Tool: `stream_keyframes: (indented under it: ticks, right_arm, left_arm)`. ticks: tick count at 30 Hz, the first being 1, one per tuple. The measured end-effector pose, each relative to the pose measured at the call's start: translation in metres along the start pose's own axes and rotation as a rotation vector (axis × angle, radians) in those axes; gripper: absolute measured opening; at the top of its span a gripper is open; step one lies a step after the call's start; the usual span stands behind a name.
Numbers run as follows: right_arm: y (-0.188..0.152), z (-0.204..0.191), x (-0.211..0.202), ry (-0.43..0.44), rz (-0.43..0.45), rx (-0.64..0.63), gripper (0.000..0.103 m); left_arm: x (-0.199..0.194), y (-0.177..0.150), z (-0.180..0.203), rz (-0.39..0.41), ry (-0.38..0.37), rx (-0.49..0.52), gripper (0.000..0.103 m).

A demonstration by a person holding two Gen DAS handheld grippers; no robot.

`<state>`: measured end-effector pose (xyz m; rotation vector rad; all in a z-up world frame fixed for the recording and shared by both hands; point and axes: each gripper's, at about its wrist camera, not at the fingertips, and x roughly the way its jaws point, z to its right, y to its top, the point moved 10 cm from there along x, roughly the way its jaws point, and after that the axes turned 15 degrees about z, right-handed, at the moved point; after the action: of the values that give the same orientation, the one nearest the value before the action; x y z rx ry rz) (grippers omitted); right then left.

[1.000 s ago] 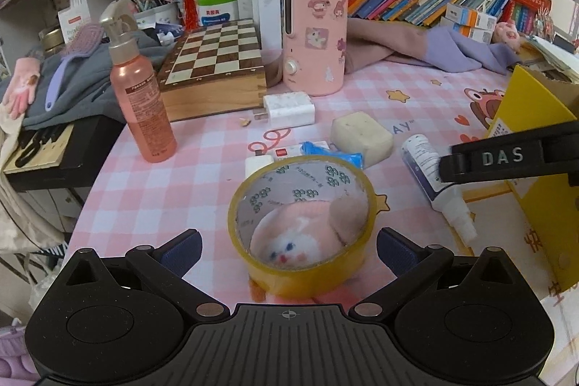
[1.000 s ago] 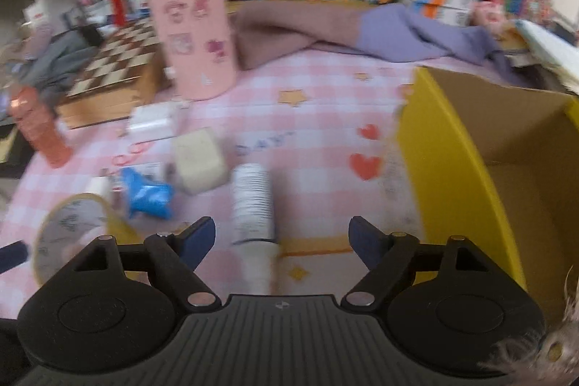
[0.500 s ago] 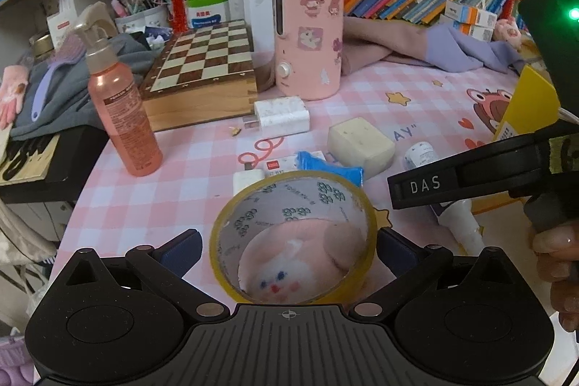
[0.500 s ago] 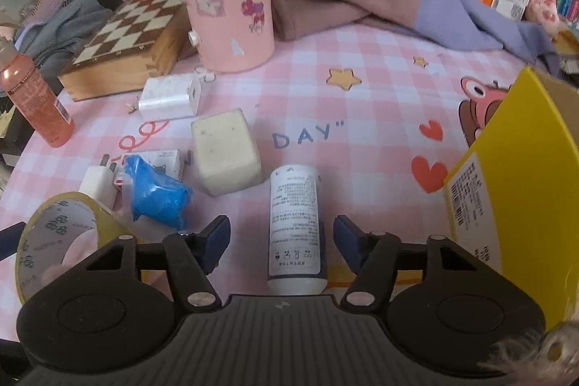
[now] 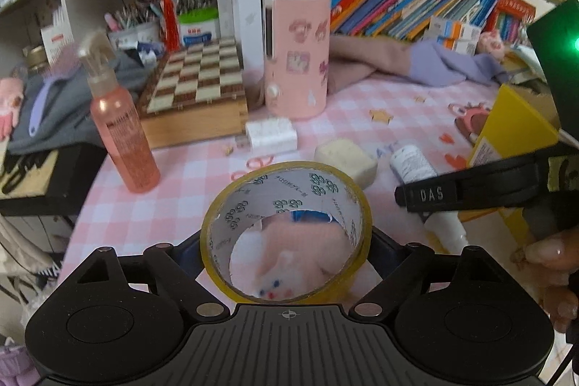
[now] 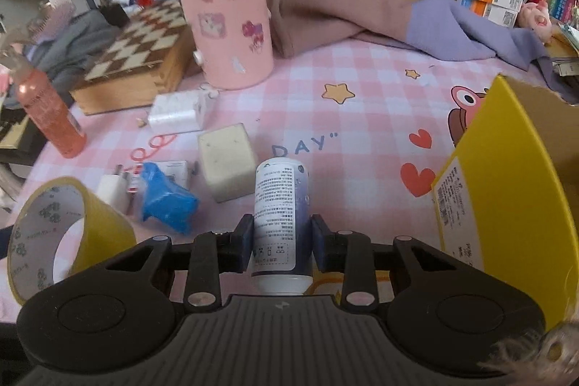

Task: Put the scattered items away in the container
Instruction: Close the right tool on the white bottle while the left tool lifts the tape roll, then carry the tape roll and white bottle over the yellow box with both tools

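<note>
My left gripper (image 5: 287, 243) is shut on a yellow tape roll (image 5: 325, 181), held tilted above the pink checked tablecloth; the roll also shows in the right wrist view (image 6: 105, 227). A pink plush toy (image 5: 289, 263) shows through its hole. My right gripper (image 6: 281, 241) is shut on a white bottle (image 6: 280, 205) lying on the cloth; the bottle shows in the left wrist view (image 5: 412, 161). The yellow cardboard box (image 6: 506, 190) stands open at the right.
On the cloth lie a cream sponge block (image 6: 226, 161), a blue wrapper (image 6: 164, 199), a white plug (image 6: 114, 192), a white charger (image 6: 173, 113) and a pink spray bottle (image 6: 50, 118). A pink cylinder (image 6: 226, 24), chessboard box (image 6: 134, 60) and cloth (image 6: 398, 24) stand behind.
My left gripper closed on the tape roll and tilted it up. My right gripper moved in over the white bottle and closed on it.
</note>
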<state>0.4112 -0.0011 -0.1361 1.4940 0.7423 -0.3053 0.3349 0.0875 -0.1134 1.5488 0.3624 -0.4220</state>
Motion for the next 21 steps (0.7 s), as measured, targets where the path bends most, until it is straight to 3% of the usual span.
stream_keyframes:
  ticks: [15,21]
  right_arm:
    - [0.029,-0.009,-0.103,0.062,0.176,0.011,0.031]
    - [0.014,-0.013,-0.13,0.072,0.174,0.01,0.031]
  left_arm:
    - [-0.074,0.052,-0.001,0.182,-0.013,-0.053,0.089]
    - [-0.1,0.054,0.0,0.214,-0.014,-0.066,0.089]
